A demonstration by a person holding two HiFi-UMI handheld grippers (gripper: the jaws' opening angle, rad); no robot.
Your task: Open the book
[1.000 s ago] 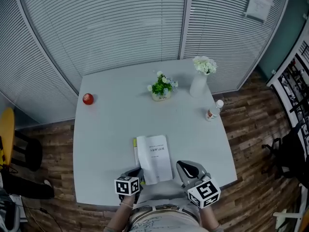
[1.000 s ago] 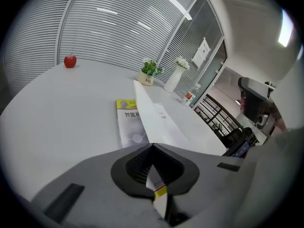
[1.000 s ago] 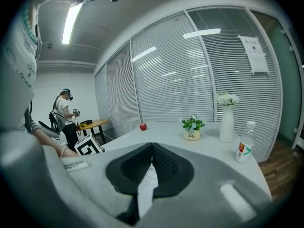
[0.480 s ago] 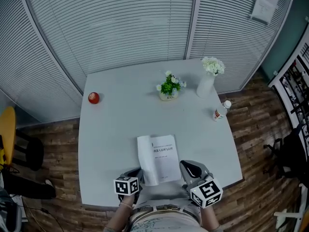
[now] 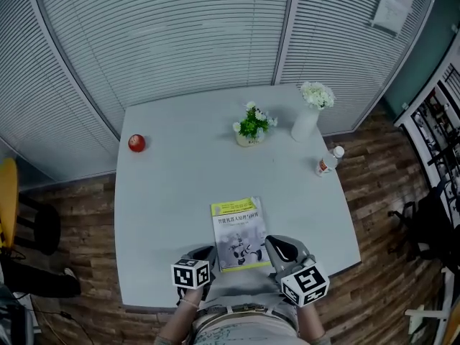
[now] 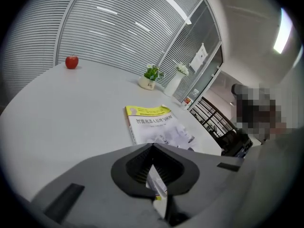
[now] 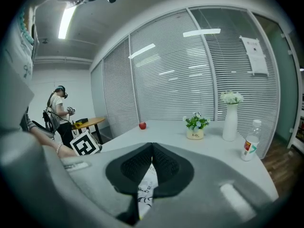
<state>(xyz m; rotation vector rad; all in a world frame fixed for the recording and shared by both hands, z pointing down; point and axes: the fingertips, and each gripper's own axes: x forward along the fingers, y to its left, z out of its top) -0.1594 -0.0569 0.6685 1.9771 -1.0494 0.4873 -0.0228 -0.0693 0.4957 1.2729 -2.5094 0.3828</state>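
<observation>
The book (image 5: 241, 233) lies closed on the grey table (image 5: 180, 185) near its front edge, its yellow-and-white cover facing up. My left gripper (image 5: 204, 253) is by the book's near left corner, jaws shut with nothing between them. My right gripper (image 5: 277, 245) is by the near right corner, jaws also together and empty. In the left gripper view the book (image 6: 159, 127) lies just beyond the closed left gripper (image 6: 153, 145). In the right gripper view a strip of the book (image 7: 147, 184) shows below the closed right gripper (image 7: 152, 144).
A red apple (image 5: 136, 143) sits at the table's far left. A small potted plant (image 5: 251, 126), a white vase of flowers (image 5: 309, 113) and a plastic bottle (image 5: 327, 162) stand at the back right. Slatted blinds enclose the far side. A person (image 7: 59, 108) stands far off.
The book showed a white inner page with the cover turned over to the left; now the cover lies shut over it. Both grippers stay by its near end.
</observation>
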